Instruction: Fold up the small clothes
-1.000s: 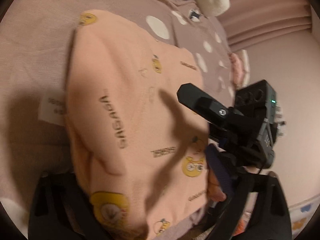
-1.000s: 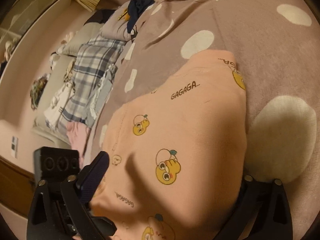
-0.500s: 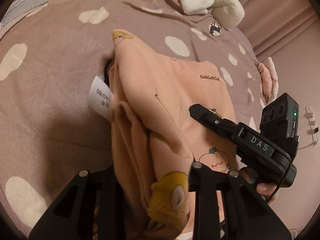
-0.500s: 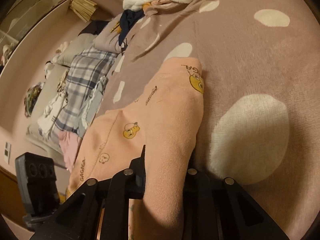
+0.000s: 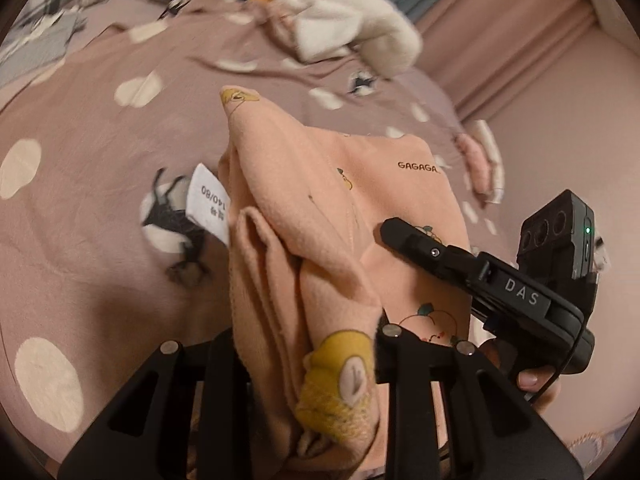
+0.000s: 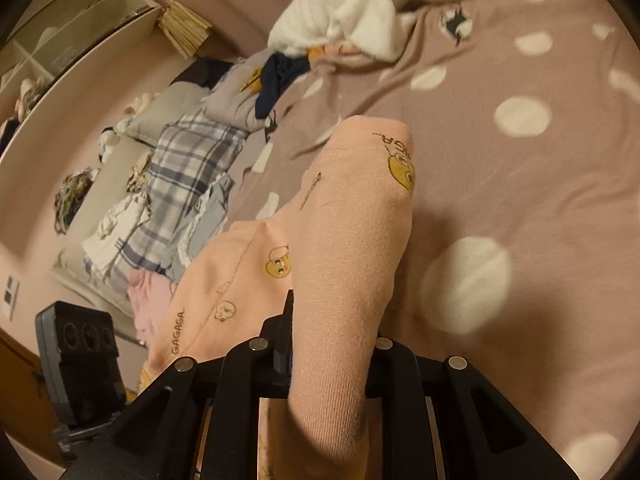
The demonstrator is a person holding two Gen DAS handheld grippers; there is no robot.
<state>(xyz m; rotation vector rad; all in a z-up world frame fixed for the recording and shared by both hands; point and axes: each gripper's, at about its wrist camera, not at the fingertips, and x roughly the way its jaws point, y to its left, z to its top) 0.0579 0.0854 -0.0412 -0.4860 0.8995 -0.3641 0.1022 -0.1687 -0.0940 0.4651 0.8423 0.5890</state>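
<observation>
Peach knit garment [image 5: 320,216], soft, bunched, cartoon-printed, upon dotted mauve bedspread [image 5: 80,280], left gripper [image 5: 308,360] and right gripper [image 6: 328,364] clamped onto its near edge, white size tag [image 5: 208,204] beside it, open bedspread around.

I'm working in a bedroom at home. Under the rig spreads a mauve bedspread [image 6: 540,184] with pale dots, and loose laundry lies across it: a white fleece garment [image 6: 360,8], a plaid cloth [image 6: 188,168], and a small peach garment [image 5: 320,208] printed with cartoon ducks. Pink curtains [image 5: 500,40] hang beyond the bed, and open white shelves [image 6: 72,40] line the wall.
</observation>
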